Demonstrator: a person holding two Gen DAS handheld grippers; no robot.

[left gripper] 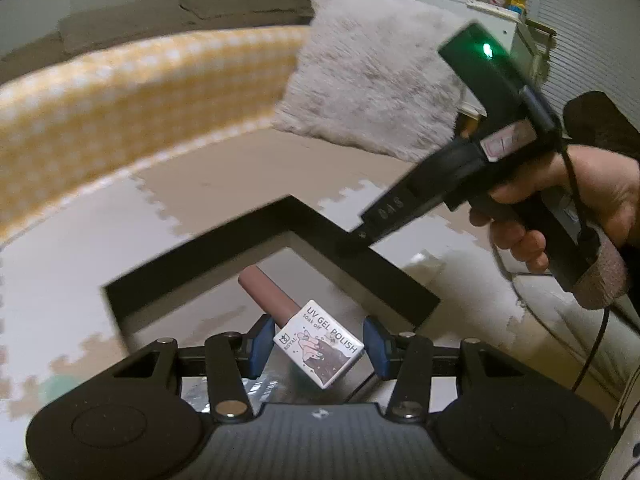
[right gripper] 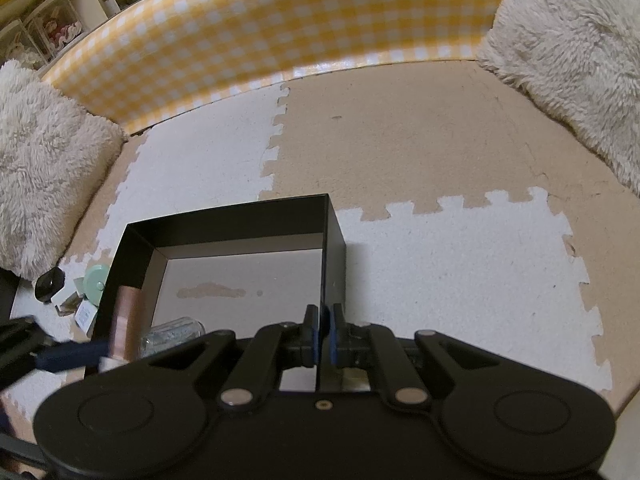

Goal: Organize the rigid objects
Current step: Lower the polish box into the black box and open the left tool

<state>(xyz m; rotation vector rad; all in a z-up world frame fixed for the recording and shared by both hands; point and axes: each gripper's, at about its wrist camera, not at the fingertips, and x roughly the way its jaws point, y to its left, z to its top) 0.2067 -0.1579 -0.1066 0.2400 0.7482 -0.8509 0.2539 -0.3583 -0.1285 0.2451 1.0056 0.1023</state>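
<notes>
My left gripper [left gripper: 316, 346] is shut on a white "UV GEL POLISH" bottle [left gripper: 320, 348] with a brown cap [left gripper: 268, 294]. It holds the bottle slantwise over the open black box [left gripper: 320, 232]. In the right wrist view the same brown cap [right gripper: 126, 320] hangs above the box's left wall [right gripper: 110, 284], and the left gripper's blue finger [right gripper: 68, 354] is blurred. My right gripper [right gripper: 322, 332] is shut on the box's right wall [right gripper: 334, 248]; in the left wrist view its tips [left gripper: 358, 238] sit on the box rim. A clear glittery vial [right gripper: 172, 334] lies inside the box.
The box stands on beige and white foam puzzle mats [right gripper: 440, 264]. A mint round item [right gripper: 96, 280], a black object [right gripper: 50, 280] and small packets lie left of the box. Fluffy cushions [right gripper: 568, 60] and a yellow checked edge [right gripper: 280, 28] border the mat. A hand [left gripper: 592, 200] holds the right gripper.
</notes>
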